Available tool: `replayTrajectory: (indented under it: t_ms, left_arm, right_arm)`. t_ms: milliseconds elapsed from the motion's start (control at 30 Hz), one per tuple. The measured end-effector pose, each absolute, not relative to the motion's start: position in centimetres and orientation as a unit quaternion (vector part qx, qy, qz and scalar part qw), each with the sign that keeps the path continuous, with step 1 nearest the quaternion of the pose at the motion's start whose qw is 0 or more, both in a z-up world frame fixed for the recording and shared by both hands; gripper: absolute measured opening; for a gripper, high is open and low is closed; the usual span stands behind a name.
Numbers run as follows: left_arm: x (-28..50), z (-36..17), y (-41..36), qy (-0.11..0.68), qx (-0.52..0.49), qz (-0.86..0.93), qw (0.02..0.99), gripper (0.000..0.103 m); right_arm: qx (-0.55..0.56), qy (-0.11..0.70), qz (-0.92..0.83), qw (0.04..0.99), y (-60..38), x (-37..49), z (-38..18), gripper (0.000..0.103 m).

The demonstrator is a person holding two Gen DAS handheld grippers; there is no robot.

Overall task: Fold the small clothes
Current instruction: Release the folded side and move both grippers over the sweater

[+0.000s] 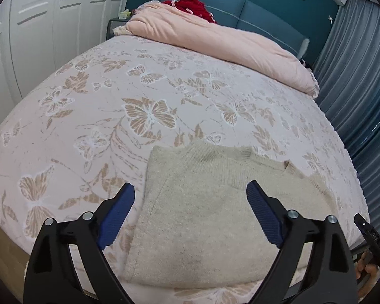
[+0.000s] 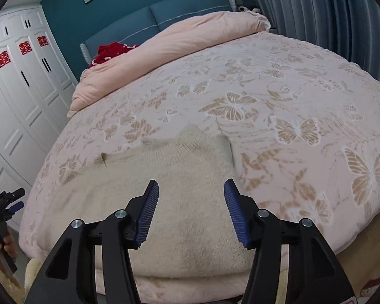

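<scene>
A beige knit sweater (image 1: 202, 217) lies flat on the bed (image 1: 88, 116), near the foot edge, with its ribbed collar pointing toward the headboard (image 1: 240, 12). One side of the sweater is folded inward, forming a straight vertical edge; in the left wrist view this edge runs along the left side of the garment. The bed carries a pink bedspread printed with butterflies.

The left gripper (image 1: 190, 195) hovers above the sweater with its blue-padded fingers (image 1: 117, 215) spread wide apart, holding nothing. The left finger sits over the bedspread just beside the folded edge; the right finger sits over the knit.

The right gripper (image 2: 191, 192) is also parted, at a narrower spread, and empty. Both of its fingers are positioned over the sweater (image 2: 185, 172), near its straight side edge.

A pink duvet (image 1: 215, 38) is bunched across the head of the bed, with a red garment (image 1: 192, 6) behind it against the blue headboard. White wardrobe doors (image 2: 20, 88) with red paper cutouts stand to one side; grey-blue curtains (image 1: 354, 76) hang on the other.
</scene>
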State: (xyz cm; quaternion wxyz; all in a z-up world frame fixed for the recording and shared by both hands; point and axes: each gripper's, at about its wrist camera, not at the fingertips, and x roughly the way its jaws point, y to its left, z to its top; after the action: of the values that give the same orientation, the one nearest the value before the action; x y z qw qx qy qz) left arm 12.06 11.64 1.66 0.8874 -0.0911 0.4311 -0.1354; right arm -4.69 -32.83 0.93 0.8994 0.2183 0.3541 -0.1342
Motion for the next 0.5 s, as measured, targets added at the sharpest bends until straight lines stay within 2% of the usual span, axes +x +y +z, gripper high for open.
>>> replayTrajectory:
  t_ms: [100, 200, 400, 433, 500]
  left_arm:
    - [14.0, -0.3, 10.3, 0.454, -0.077, -0.136, 0.877, 0.088]
    - [16.6, -2.3, 8.9, 0.474, -0.066, -0.136, 0.867, 0.088]
    - [21.5, -5.7, 7.1, 0.520, -0.099, -0.167, 0.831, 0.086]
    - [22.0, -6.2, 6.9, 0.527, -0.102, -0.168, 0.827, 0.084]
    - [22.9, -6.9, 6.7, 0.538, -0.107, -0.160, 0.821, 0.063]
  right_arm:
    - [0.246, 0.366, -0.138, 0.887, -33.9, -3.4, -0.3, 0.056]
    - [0.259, 0.378, -0.138, 0.878, -34.8, -1.2, -1.3, 0.064]
    - [0.226, 0.421, -0.134, 0.868, -35.7, 4.9, -3.5, 0.069]
    - [0.222, 0.426, -0.137, 0.866, -35.8, 5.8, -3.8, 0.070]
    - [0.215, 0.434, -0.142, 0.863, -35.9, 7.2, -4.3, 0.072]
